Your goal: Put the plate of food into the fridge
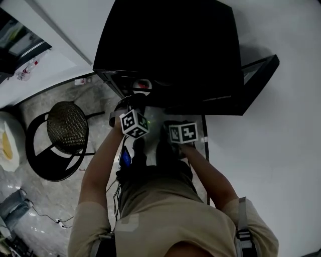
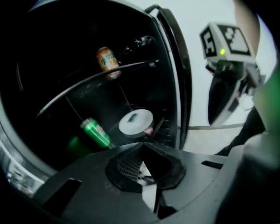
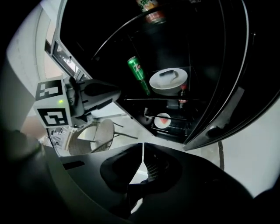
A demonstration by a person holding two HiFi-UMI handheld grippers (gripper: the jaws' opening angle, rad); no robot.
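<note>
Now plate (image 3: 162,120) rests inside fridge (image 3: 205,65), beyond right claw (image 3: 141,148)

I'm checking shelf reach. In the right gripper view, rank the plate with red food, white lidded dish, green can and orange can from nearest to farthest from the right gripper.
1. Plate with red food, lowest rack, nearest the right gripper.
2. White lidded dish and green can, shelf above: too close to call.
3. Orange can, top shelf, farthest.
</note>
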